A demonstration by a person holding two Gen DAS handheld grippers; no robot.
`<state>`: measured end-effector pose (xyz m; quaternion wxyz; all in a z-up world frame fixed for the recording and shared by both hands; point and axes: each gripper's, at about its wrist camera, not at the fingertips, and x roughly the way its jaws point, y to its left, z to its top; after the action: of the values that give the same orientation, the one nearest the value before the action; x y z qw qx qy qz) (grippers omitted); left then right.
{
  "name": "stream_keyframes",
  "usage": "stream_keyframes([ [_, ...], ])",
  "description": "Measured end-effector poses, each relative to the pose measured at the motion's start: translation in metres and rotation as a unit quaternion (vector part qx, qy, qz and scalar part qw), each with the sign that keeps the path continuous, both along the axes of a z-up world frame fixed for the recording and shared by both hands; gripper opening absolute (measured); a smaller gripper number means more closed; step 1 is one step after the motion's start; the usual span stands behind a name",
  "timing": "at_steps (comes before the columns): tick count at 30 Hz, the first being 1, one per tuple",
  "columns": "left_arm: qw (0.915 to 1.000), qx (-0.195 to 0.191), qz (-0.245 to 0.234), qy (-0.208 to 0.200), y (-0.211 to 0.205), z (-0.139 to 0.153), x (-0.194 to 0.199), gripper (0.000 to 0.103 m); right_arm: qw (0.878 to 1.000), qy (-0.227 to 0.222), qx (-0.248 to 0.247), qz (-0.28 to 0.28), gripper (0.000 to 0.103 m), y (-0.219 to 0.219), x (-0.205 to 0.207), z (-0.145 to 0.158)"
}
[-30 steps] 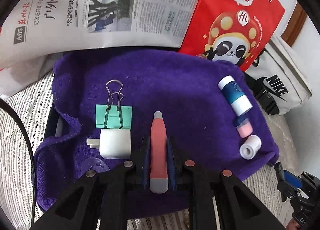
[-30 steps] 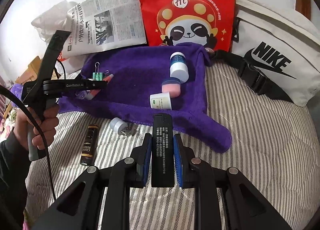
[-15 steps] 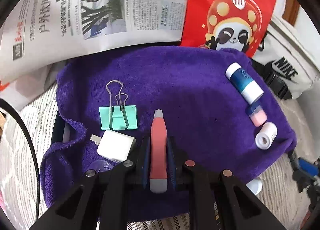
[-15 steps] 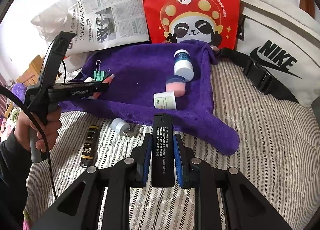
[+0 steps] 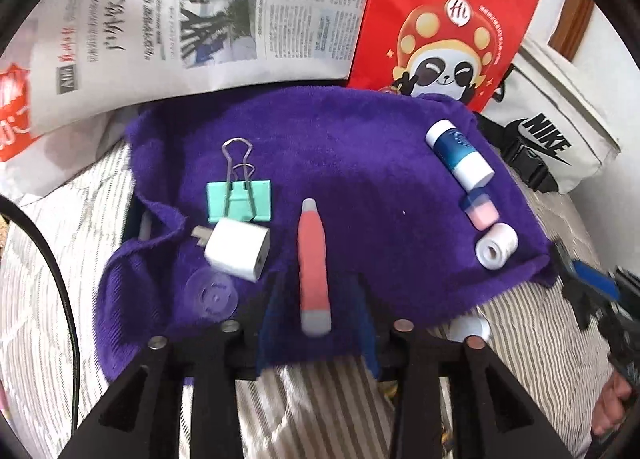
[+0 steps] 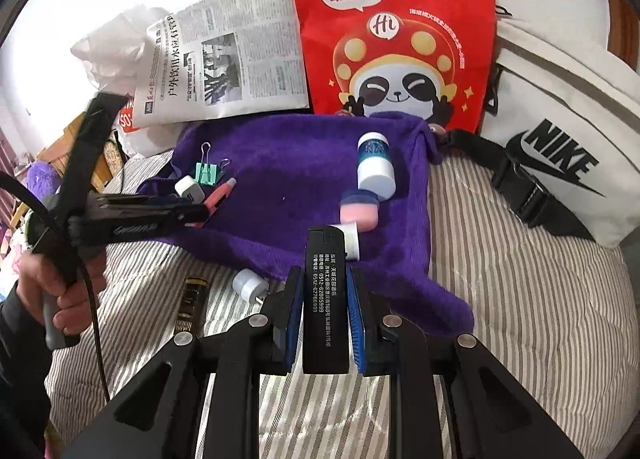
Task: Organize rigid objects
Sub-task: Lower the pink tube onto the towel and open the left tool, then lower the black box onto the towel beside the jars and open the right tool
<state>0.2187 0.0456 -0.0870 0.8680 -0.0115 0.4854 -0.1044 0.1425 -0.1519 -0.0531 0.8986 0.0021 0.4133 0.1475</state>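
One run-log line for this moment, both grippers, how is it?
left gripper: open, pink pen lying on purple towel | right gripper: shut on black box, over towel edge

L cam low, close over purple towel (image 5: 360, 147); R cam further back, facing same towel (image 6: 296, 163).

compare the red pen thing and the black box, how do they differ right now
The red pen lies on the purple towel between the open fingers of the left gripper; the black box is clamped in the right gripper, over the striped bedding. The pen is slim and tapered; the box is flat, rectangular, with white print. Both point away from their cameras.
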Motion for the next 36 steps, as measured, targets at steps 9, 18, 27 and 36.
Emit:
stream_keyframes([
  [9, 0.9991, -0.009, 0.028, -0.029, 0.033, 0.018, -0.037, 0.043, 1.000, -0.010, -0.011, 0.000, 0.022, 0.017, 0.033, 0.005],
  [18, 0.9987, 0.009, 0.043, -0.026, 0.058, 0.010, -0.071, 0.043, 1.000, -0.005, -0.012, -0.028, 0.022, 0.039, 0.090, 0.004],
  [27, 0.9977, -0.018, 0.065, -0.006, 0.075, -0.009, -0.086, 0.043, 0.996, 0.046, -0.026, -0.070, 0.022, 0.061, 0.144, -0.027],
  [36, 0.9967, -0.049, 0.063, -0.004, 0.080, -0.011, -0.091, 0.043, 0.989, 0.089, -0.053, -0.105, 0.022, 0.055, 0.169, -0.047],
])
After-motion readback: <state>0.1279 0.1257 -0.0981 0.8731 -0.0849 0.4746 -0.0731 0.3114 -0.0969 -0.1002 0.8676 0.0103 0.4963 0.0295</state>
